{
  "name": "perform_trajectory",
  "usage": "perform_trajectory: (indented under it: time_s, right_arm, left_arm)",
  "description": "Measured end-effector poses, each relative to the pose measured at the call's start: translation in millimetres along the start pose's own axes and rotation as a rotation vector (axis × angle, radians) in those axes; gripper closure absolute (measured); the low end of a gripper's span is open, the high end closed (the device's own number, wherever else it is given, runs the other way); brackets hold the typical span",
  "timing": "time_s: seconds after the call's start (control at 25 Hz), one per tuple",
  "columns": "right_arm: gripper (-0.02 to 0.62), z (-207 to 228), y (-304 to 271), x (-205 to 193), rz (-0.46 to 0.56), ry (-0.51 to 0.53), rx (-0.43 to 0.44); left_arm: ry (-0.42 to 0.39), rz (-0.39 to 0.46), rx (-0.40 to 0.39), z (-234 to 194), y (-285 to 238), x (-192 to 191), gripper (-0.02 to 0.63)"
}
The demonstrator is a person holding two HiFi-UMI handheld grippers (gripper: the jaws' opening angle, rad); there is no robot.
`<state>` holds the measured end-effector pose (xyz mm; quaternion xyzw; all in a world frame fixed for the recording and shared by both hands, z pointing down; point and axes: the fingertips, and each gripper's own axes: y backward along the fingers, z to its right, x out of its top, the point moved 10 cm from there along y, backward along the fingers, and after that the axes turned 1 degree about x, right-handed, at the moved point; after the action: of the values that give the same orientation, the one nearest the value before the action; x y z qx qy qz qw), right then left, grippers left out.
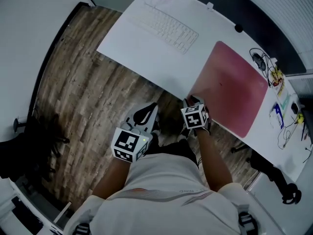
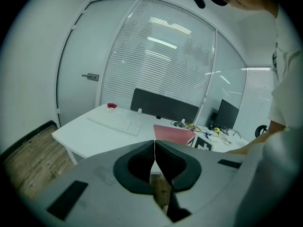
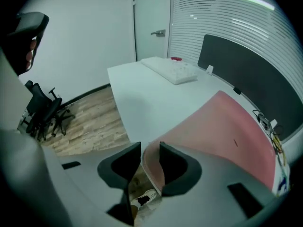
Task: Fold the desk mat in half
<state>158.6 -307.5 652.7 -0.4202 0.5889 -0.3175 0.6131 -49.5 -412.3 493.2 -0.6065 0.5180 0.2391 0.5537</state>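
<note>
The pink mat (image 1: 230,87) lies flat on the white desk (image 1: 146,48), to the right of the keyboard (image 1: 168,26), with its near edge along the desk's front. The right hand-held gripper (image 1: 191,102) is at the mat's near corner. Its jaws stand apart, and the curled-up corner sits between them without being pinched. The left hand-held gripper (image 1: 149,110) is clenched on nothing and hangs off the desk, close to the person's body.

To my eye, the step in hand is taking that corner. The jaws should push further onto the mat before closing, so they grip more than the lip. Then the corner should rise in a slow arc toward the far edge. The left hand-held gripper would help by catching the other near corner, or the mat may slide or fold crooked.
</note>
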Motion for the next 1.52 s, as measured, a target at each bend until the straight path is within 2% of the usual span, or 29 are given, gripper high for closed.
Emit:
perform_trajectory:
  time_s: [0.12,0.4,0.52,0.76,1.16,1.36,1.52]
  right_arm:
    - [0.427,-1,-2,-2,-0.001,0.002,-0.005]
    - [0.507,7,-2,-3,0.024,-0.002,0.001]
    - [0.514,13,15,-3,0.073,-0.039,0.011]
    - [0.515,45,76,-14,0.203,-0.132,-0.051]
    - [0.517,116,174,-96,0.321,-0.388,-0.209]
    - [0.515,136,193,-147,0.341,-0.517,-0.272]
    - [0.514,149,200,-189,0.320,-0.594,-0.309]
  left_arm:
    - [-0.006,-0.005,-0.005,0,-3,0,0.591]
    - [-0.016,0.004,-0.026,5,-12,7,0.591]
    - [-0.026,0.011,-0.046,12,-16,12,0.591]
    - [-0.071,0.034,-0.127,42,-38,31,0.591]
    - [-0.203,0.049,-0.339,136,-94,68,0.591]
    - [-0.279,0.044,-0.436,180,-117,80,0.591]
    - [-0.305,0.034,-0.481,210,-129,82,0.591]
